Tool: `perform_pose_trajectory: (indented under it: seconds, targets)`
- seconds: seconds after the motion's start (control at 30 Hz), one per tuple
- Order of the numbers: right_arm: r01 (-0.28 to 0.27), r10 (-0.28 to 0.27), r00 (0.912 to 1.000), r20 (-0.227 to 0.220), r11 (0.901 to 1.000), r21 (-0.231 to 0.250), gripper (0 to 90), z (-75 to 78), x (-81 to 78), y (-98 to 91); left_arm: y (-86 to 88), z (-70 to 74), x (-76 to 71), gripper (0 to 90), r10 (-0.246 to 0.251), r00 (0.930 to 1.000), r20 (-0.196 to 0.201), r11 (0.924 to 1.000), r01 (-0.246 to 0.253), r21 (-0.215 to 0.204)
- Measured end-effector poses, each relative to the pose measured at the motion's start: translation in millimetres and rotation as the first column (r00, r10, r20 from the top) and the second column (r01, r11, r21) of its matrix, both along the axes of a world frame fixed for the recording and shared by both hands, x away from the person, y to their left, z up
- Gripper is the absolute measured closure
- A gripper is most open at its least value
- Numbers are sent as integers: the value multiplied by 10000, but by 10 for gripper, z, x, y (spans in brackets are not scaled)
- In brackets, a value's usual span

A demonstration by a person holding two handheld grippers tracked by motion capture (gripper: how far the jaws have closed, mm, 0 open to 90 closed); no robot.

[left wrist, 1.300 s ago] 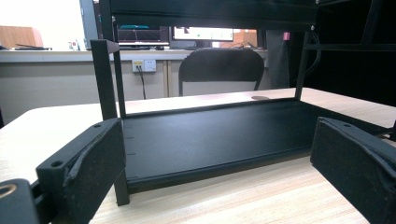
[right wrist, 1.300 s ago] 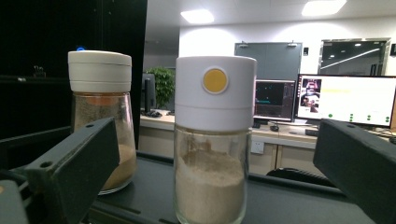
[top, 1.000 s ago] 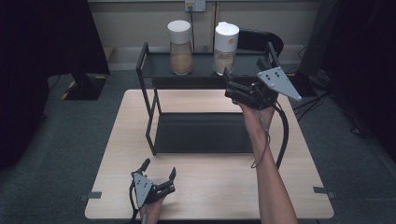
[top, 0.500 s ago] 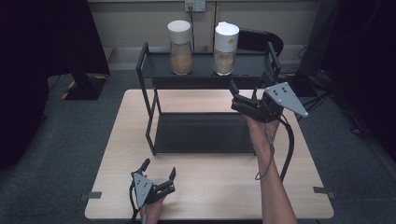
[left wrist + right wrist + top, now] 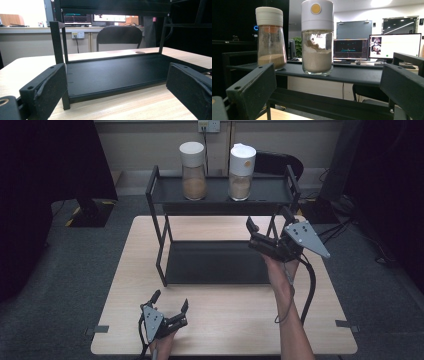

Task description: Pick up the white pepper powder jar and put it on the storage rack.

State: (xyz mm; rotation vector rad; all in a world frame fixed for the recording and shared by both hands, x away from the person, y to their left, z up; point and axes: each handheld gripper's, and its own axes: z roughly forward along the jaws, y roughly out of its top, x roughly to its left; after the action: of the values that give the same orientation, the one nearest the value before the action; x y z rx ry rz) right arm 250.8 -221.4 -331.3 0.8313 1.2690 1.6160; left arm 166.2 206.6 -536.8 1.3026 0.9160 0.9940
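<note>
Over the desk's right side: the right gripper (image 5: 267, 230) hangs in the air, jaws spread wide with nothing between them, pointed at the rack's (image 5: 159, 195) top shelf.
Top shelf: two jars stand upright on it, side by side but apart.
Right jar (image 5: 317, 37): white lid with a yellow dot, pale powder inside, straight ahead of the right gripper (image 5: 327, 92) and not touched.
Left jar (image 5: 270, 40): ribbed white lid, brownish powder low in the glass.
Near edge of the desk (image 5: 225, 320), left of middle: the left gripper (image 5: 170, 302) sits low, jaws apart, holding nothing.
Left gripper view: its jaws face the rack's black bottom tray (image 5: 112, 72); whether the gripper rests on the wood is hard to say.
</note>
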Motion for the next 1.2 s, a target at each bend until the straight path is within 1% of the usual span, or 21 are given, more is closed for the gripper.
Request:
perform_pose_trajectory:
  seconds: [0.07, 0.2, 0.33, 0.47, 0.63, 0.83, 0.93, 1.03, 1.2]
  targets:
    - [-24, 24, 10000, -55, 10000, 5, 0, -29, -21, -10, 0, 0, 0, 27, 1, 10000, 0, 10000, -1, 3]
    - [-128, 133, 9997, -205, 9997, 198, 0, -96, -54, -61, 0, 0, 0, 27, 1, 10000, 0, 10000, -1, -1]
    - [-53, 55, 9998, -215, 9999, 89, 0, -136, -109, -90, -3, 0, 0, 27, 10, 10000, -8, 10000, -10, -17]
    - [-17, 20, 9999, -166, 9999, 168, 0, -182, -168, -121, -3, 0, -1, 27, 13, 10000, -7, 10000, -13, -18]
    - [-3, 6, 9999, -173, 9999, 131, 0, -238, -230, -137, -4, 0, -1, 27, 19, 10000, -8, 10000, -19, -19]
    - [-11, 13, 9997, -236, 9999, 106, 0, -322, -291, -148, -5, 0, -1, 27, 22, 10000, -8, 10000, -22, -23]
    - [-11, 16, 9996, -283, 9998, 177, 0, -368, -322, -149, -4, 0, -1, 27, 24, 10000, -6, 10000, -24, -7]
    - [-42, 45, 9994, -337, 9999, 110, 0, -406, -344, -158, -5, -1, -1, 27, 21, 10000, -4, 10000, -21, -19]
    - [24, -18, 9992, -388, 9999, 139, 0, -482, -386, -169, -5, -1, -1, 27, 19, 10000, -2, 10000, -19, -19]
